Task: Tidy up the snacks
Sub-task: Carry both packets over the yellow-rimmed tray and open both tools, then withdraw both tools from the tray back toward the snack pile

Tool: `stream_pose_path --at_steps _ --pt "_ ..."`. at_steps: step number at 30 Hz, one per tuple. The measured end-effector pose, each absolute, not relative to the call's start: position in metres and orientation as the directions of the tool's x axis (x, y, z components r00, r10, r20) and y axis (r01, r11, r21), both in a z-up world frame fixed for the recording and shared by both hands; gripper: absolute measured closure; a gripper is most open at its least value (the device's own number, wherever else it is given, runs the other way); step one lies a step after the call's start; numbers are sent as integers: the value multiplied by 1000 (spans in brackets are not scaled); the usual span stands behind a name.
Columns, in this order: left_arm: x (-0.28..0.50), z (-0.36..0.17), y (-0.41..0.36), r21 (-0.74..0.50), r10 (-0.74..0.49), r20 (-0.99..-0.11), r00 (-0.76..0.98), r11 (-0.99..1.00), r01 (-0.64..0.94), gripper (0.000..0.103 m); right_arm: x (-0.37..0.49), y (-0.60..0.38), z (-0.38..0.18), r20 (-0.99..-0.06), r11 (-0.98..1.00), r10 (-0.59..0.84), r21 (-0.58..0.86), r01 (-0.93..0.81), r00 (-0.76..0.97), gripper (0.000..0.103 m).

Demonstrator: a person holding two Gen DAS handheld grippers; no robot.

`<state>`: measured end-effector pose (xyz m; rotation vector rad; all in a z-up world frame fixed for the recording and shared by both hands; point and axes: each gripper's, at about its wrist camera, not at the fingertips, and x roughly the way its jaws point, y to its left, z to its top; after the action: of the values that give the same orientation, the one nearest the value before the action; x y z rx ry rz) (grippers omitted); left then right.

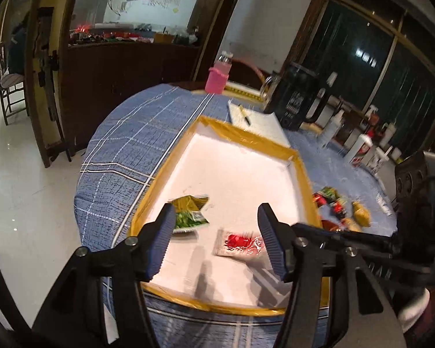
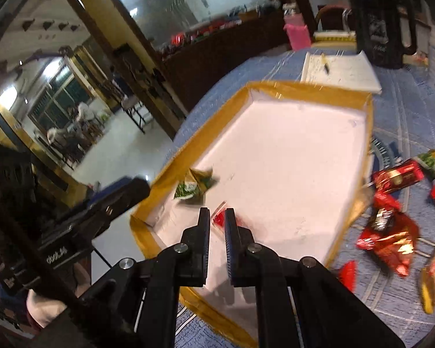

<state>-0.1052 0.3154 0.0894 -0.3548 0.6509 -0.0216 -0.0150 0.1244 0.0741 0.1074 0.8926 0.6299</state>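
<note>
A white foam tray with a yellow taped rim (image 1: 162, 168) (image 2: 237, 92) lies on the blue checked tablecloth. In it lie a green-and-yellow snack packet (image 1: 188, 211) (image 2: 194, 187) and a red-and-clear packet (image 1: 239, 242) (image 2: 219, 217). My left gripper (image 1: 216, 223) is open and empty, above the tray's near end between the two packets. My right gripper (image 2: 217, 217) is nearly shut just above the red packet; I cannot tell whether it grips it. Several loose red and yellow snack packets (image 2: 388, 232) (image 1: 337, 208) lie on the cloth right of the tray.
Behind the tray lie a white notepad with a pen (image 1: 256, 119) (image 2: 337, 72), a black pitcher (image 1: 297, 95) (image 2: 377, 26) and a pink-sleeved bottle (image 1: 217, 76) (image 2: 297, 33). White bottles (image 1: 362, 148) stand at the far right. The table edge drops to a shiny floor on the left.
</note>
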Motion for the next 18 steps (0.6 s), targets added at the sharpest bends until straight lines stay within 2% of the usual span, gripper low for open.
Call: stream_pose_path --at_steps 5,7,10,18 --pt "-129 102 302 -356 -158 -534 830 933 -51 39 -31 75 94 -652 852 513 307 -424 558 93" --pt "-140 105 297 -366 -167 -510 844 930 -37 37 -36 54 90 -681 903 417 231 -363 603 93" --pt "-150 106 291 -377 -174 -489 855 926 -27 35 -35 37 69 -737 933 342 191 -306 583 93" --pt "-154 95 274 -393 -203 -515 833 920 -18 35 -38 72 35 -795 919 349 188 -345 496 94"
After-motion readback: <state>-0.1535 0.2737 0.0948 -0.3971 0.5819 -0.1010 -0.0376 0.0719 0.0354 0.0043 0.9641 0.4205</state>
